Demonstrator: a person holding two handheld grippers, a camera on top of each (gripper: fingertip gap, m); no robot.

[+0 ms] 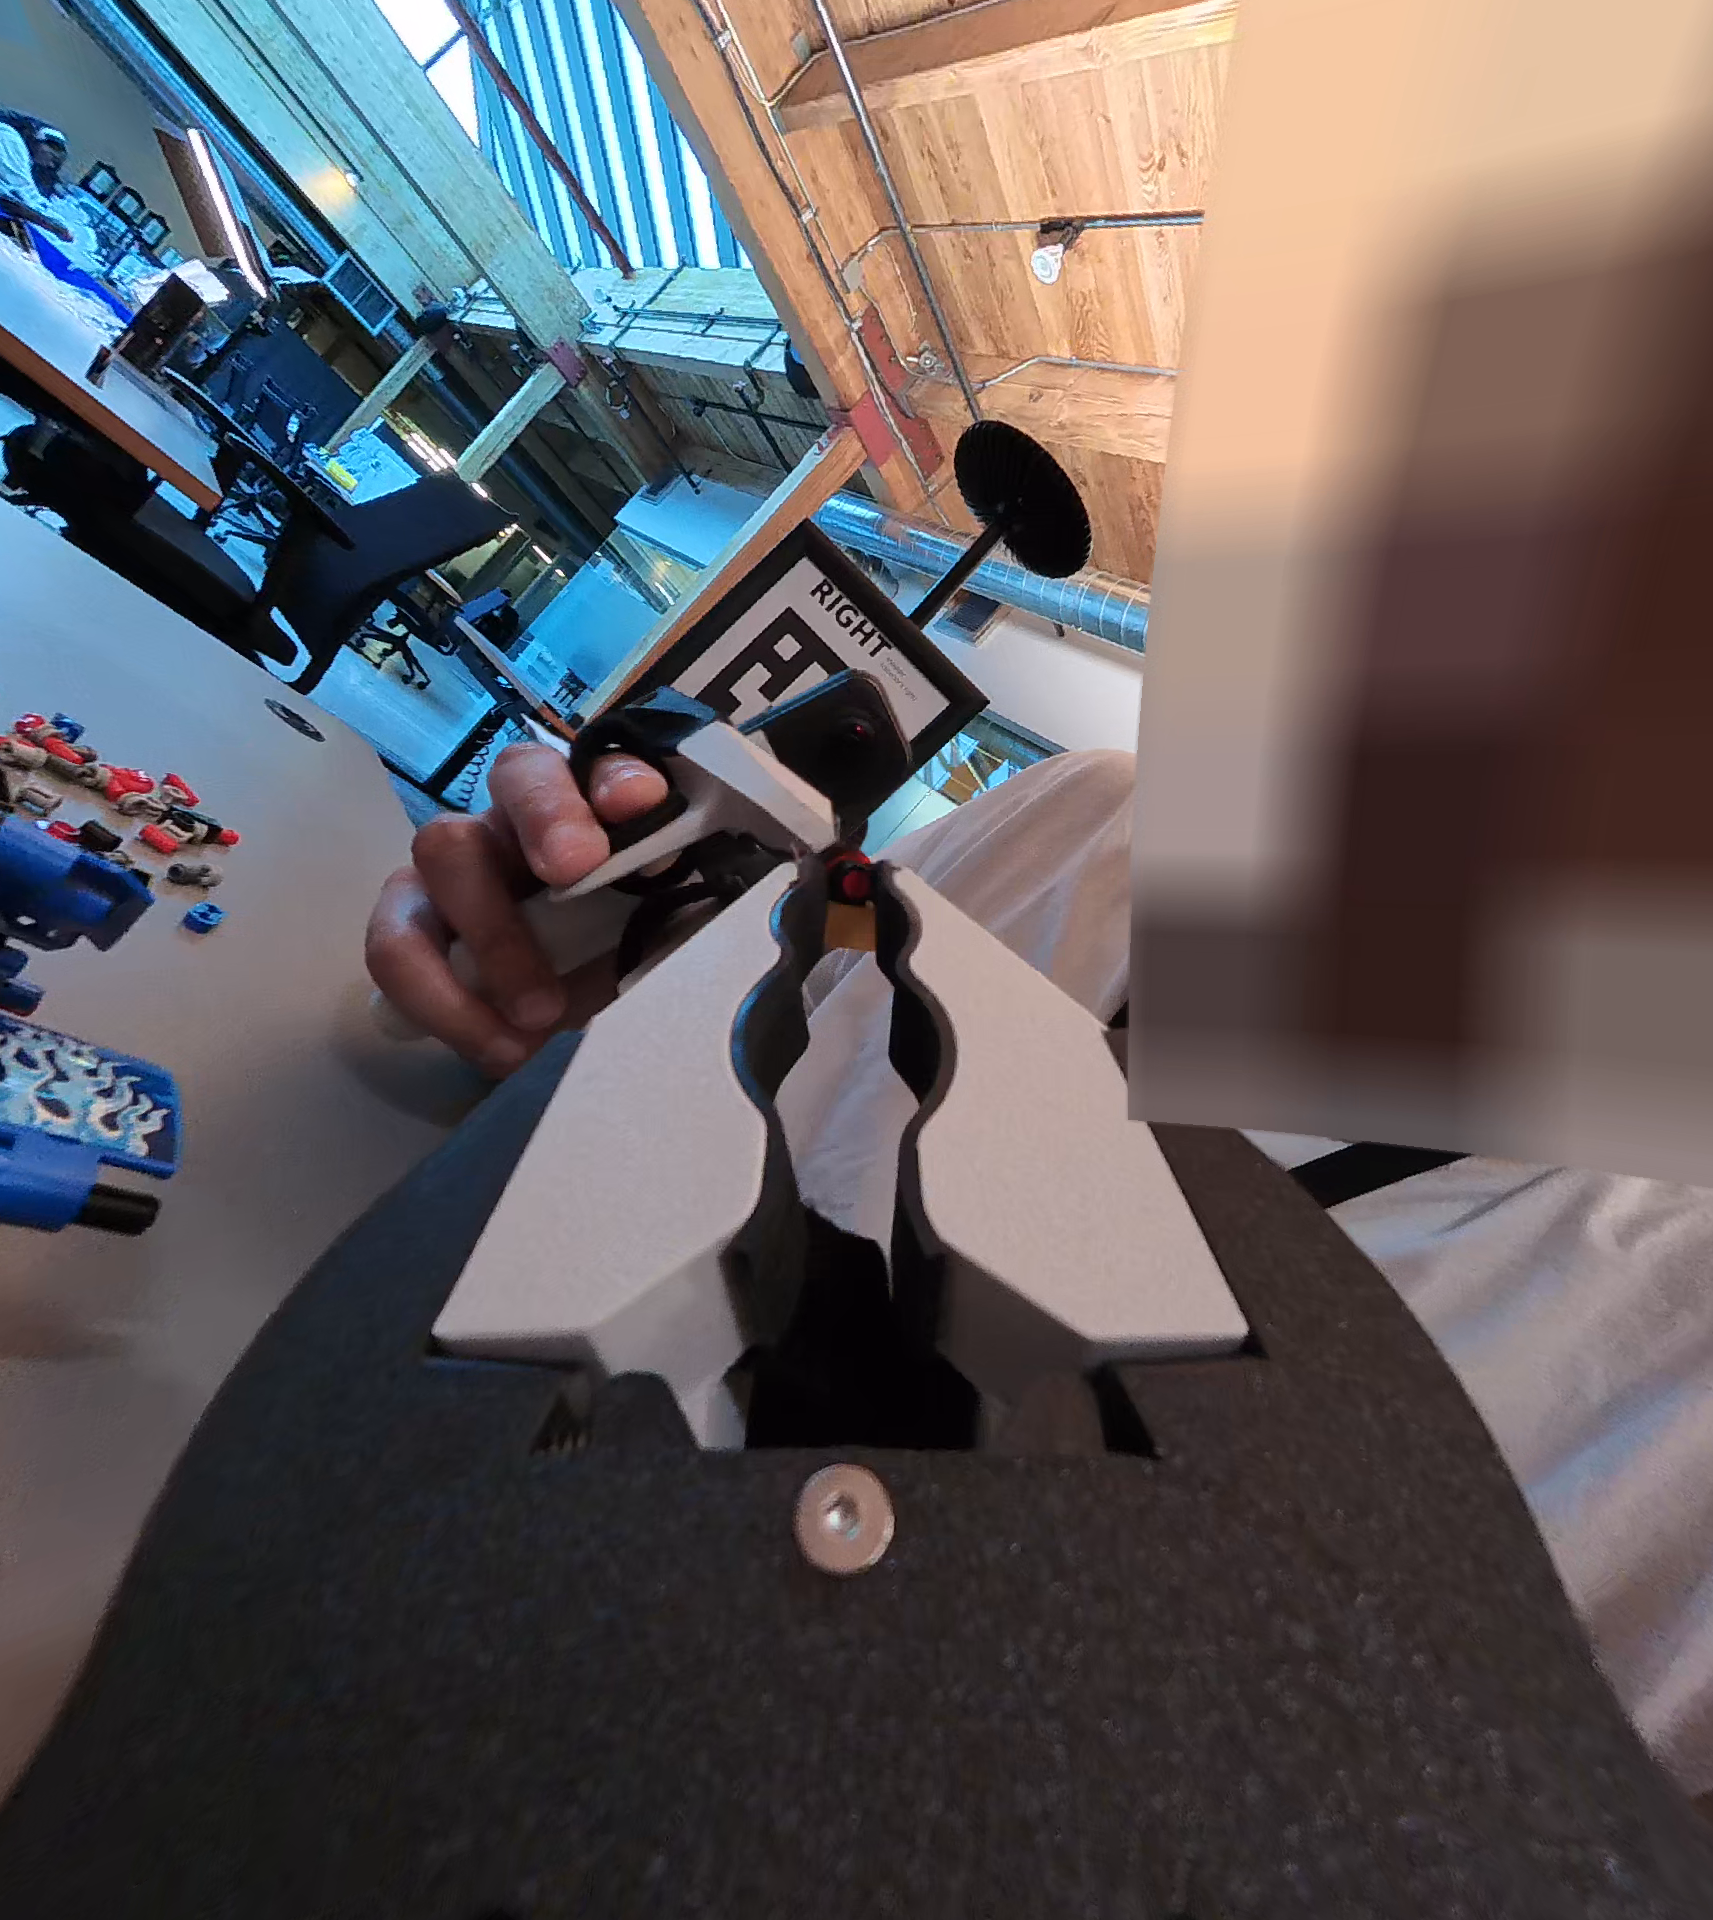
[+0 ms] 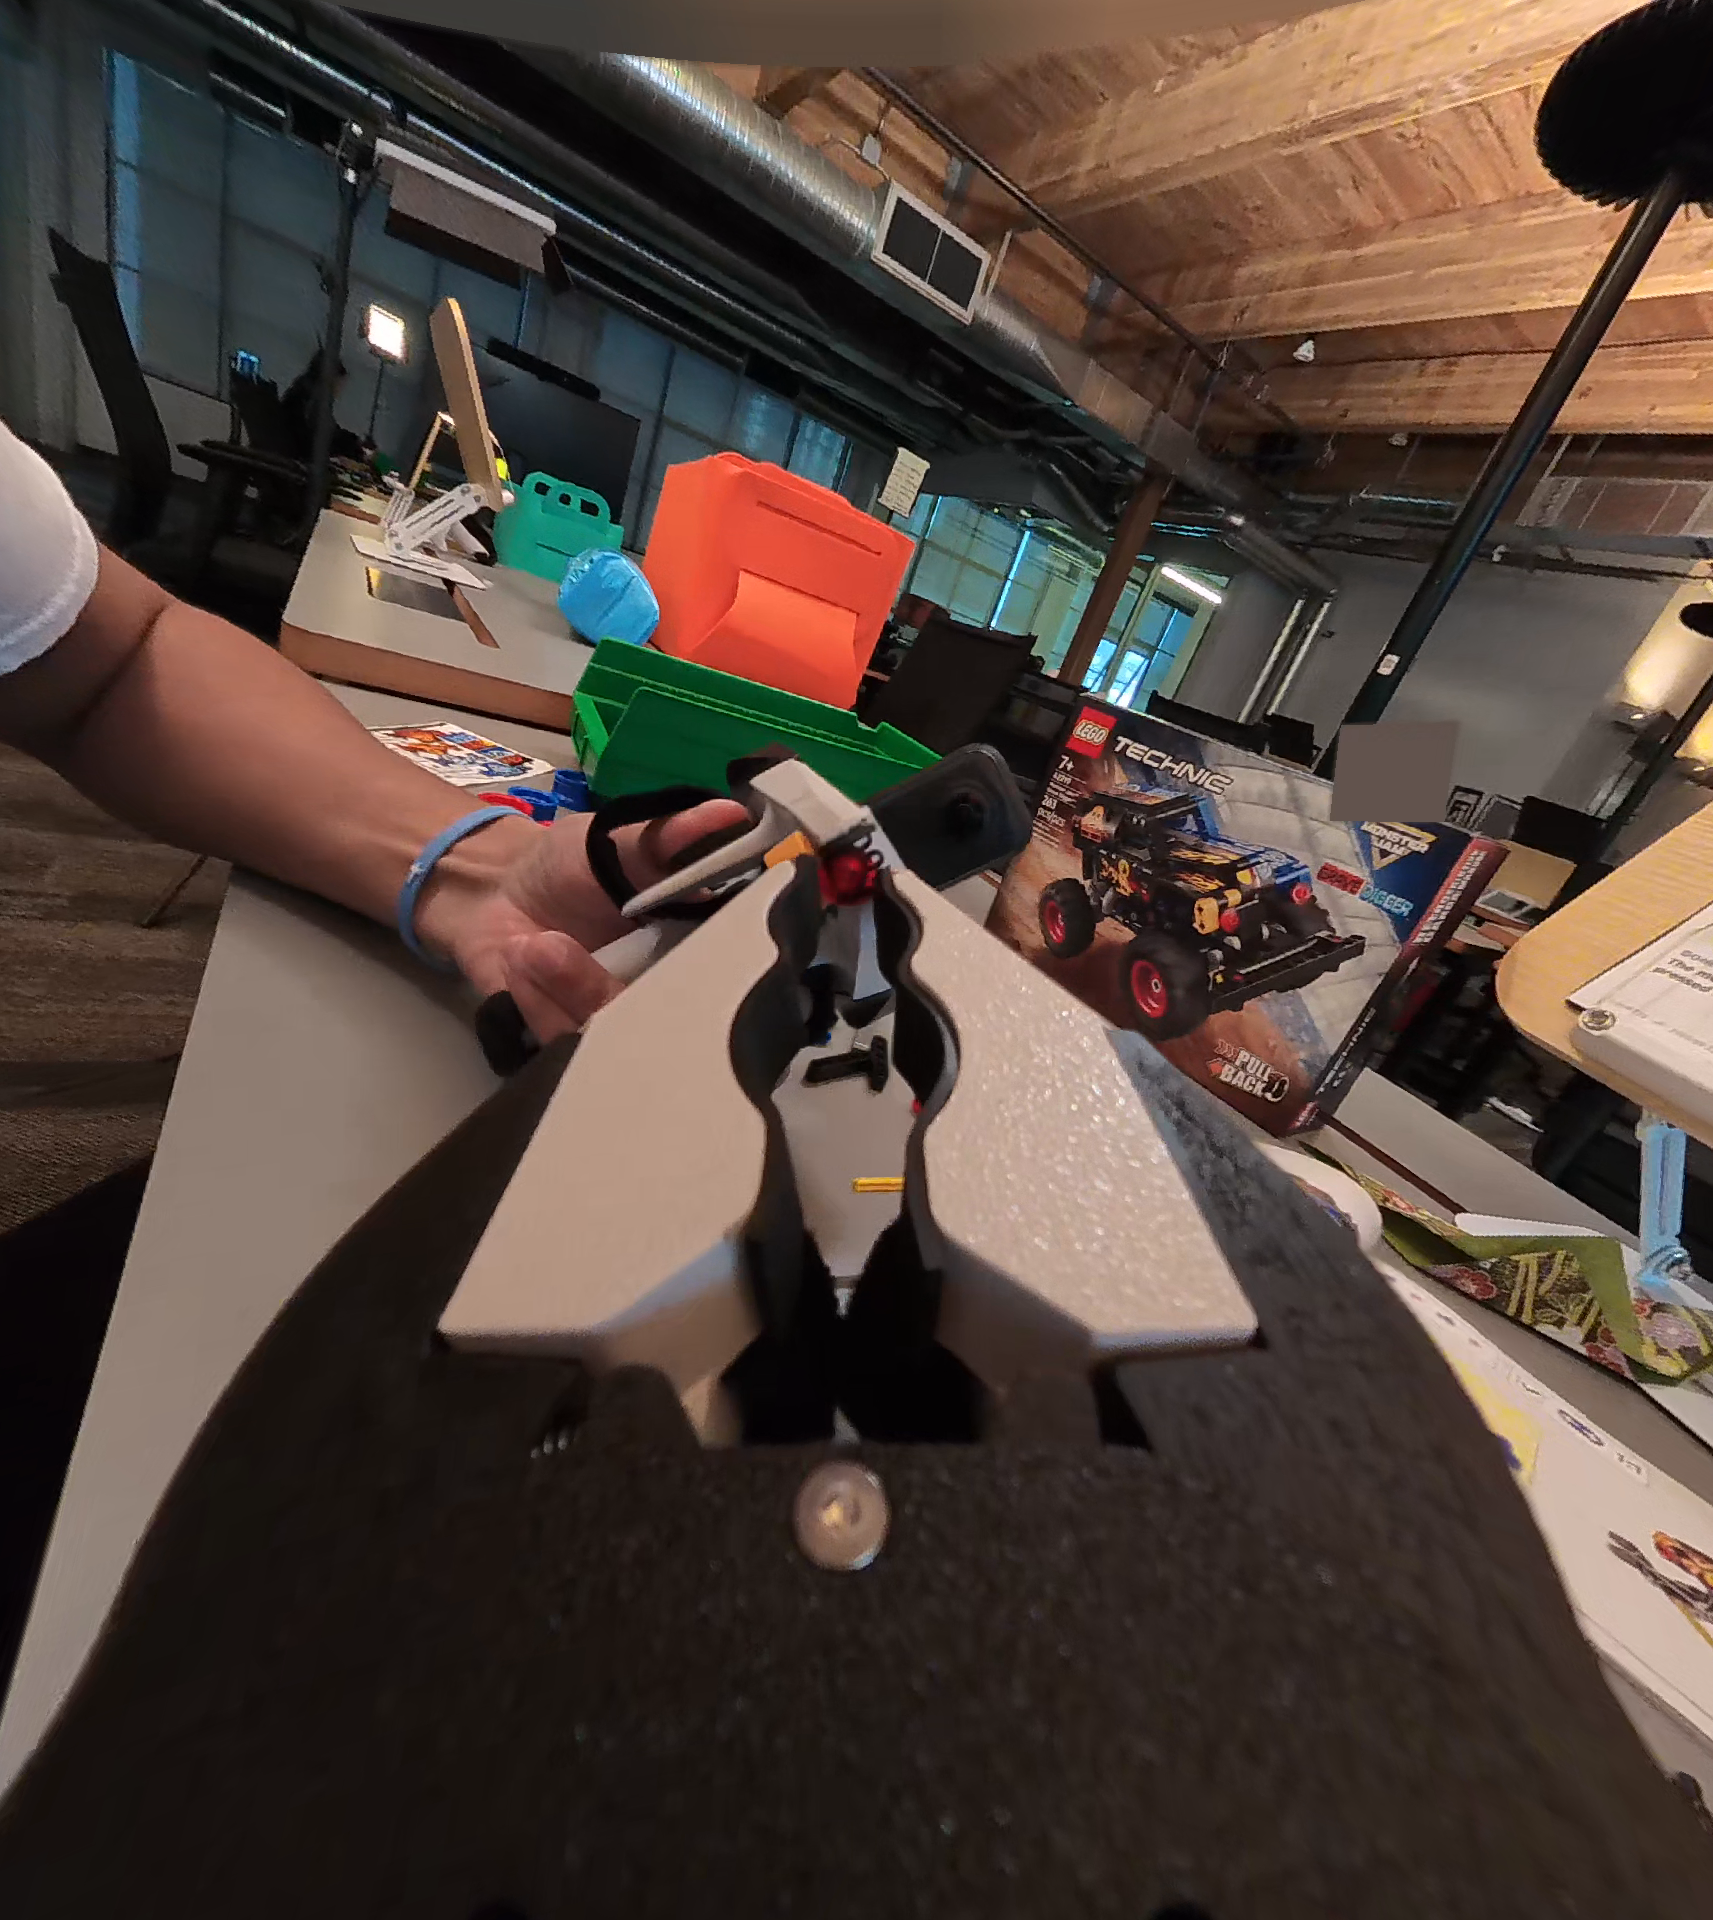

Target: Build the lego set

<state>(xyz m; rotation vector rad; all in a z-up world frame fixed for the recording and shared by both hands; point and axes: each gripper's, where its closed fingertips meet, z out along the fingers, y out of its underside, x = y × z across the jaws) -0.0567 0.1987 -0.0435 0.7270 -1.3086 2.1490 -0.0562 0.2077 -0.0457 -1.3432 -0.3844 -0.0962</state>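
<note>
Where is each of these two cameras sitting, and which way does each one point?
Left wrist view: sits on the left gripper, looks along its fingers at the right gripper and the hand holding it, the partly built blue model at the left edge.
Right wrist view: sits on the right gripper, looks toward the left gripper, its bare forearm and wristband, the set's box behind.
Shared: the two grippers meet tip to tip at a small red piece, so each camera faces the other.
</note>
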